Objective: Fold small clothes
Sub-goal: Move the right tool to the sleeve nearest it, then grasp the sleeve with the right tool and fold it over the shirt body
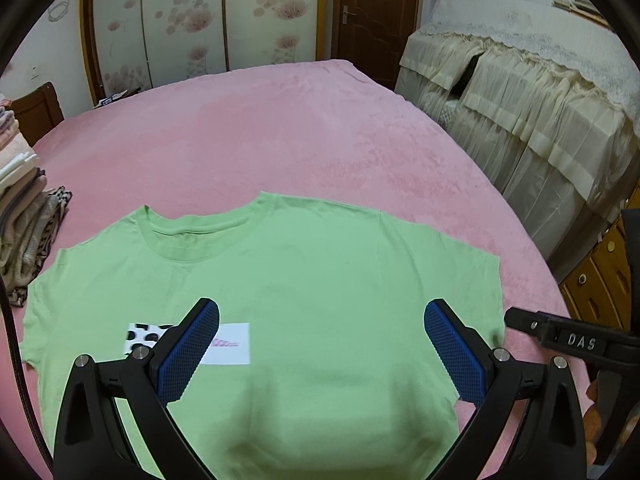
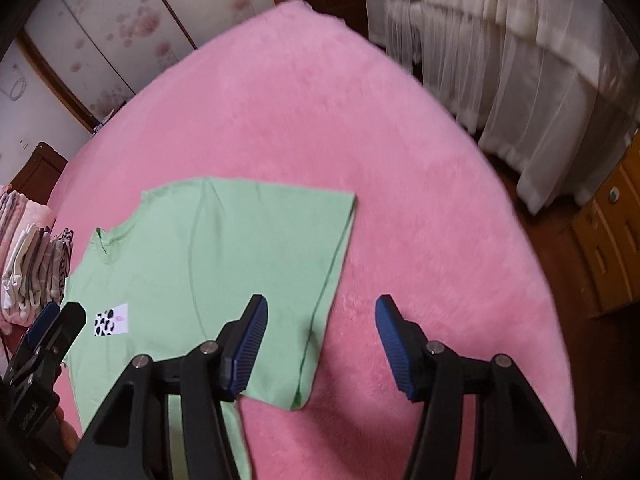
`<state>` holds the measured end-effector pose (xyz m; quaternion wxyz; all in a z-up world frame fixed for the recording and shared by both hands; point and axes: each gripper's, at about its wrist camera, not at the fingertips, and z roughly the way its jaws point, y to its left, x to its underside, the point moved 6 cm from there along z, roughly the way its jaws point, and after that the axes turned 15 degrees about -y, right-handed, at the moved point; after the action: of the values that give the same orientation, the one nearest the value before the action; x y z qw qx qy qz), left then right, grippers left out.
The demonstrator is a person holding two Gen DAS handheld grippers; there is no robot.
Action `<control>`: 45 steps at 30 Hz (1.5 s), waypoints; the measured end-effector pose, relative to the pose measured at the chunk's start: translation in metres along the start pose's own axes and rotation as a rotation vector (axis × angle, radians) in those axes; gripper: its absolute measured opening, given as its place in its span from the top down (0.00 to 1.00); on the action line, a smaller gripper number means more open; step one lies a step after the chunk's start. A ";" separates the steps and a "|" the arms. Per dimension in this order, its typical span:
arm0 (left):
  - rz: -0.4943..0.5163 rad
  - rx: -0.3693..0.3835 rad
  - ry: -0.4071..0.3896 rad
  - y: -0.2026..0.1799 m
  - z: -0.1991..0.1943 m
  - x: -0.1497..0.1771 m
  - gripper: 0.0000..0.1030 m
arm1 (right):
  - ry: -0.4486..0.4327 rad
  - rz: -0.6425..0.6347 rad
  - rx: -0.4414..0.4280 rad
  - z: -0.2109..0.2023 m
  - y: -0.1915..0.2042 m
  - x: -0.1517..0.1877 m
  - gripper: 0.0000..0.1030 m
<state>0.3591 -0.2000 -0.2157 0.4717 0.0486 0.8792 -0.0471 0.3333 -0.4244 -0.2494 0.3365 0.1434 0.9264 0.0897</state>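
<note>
since both the left gripper (image 1: pixel 322 320) and the right gripper (image 2: pixel 320 320) are wide open and hold nothing, a missed pinch could bunch the green shirt (image 1: pixel 280 280).

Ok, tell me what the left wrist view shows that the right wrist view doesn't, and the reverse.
Only the left wrist view shows the wooden door, the shirt's whole neckline, and the left gripper open over the chest.

Only the right wrist view shows the right gripper open, straddling the hem of the shirt's right sleeve.

Both show the green T-shirt lying flat on the pink blanket, its white printed patch, the stack of folded clothes and the cream-draped furniture.
</note>
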 end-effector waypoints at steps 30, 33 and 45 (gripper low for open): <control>-0.179 -0.091 0.068 0.091 -0.029 0.049 0.02 | -0.087 -0.233 -0.087 0.008 0.119 0.003 0.96; -0.196 -0.108 0.088 0.107 -0.033 0.057 0.02 | -0.009 -0.294 -0.115 0.020 0.148 0.022 0.94; -0.237 -0.091 0.103 0.123 -0.045 0.065 0.02 | -0.112 -0.222 -0.141 -0.040 0.127 0.013 0.68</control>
<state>0.3021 -0.0698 -0.2500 0.4186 -0.0747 0.9031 -0.0601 0.3236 -0.3033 -0.1940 0.4046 0.0208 0.9077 0.1087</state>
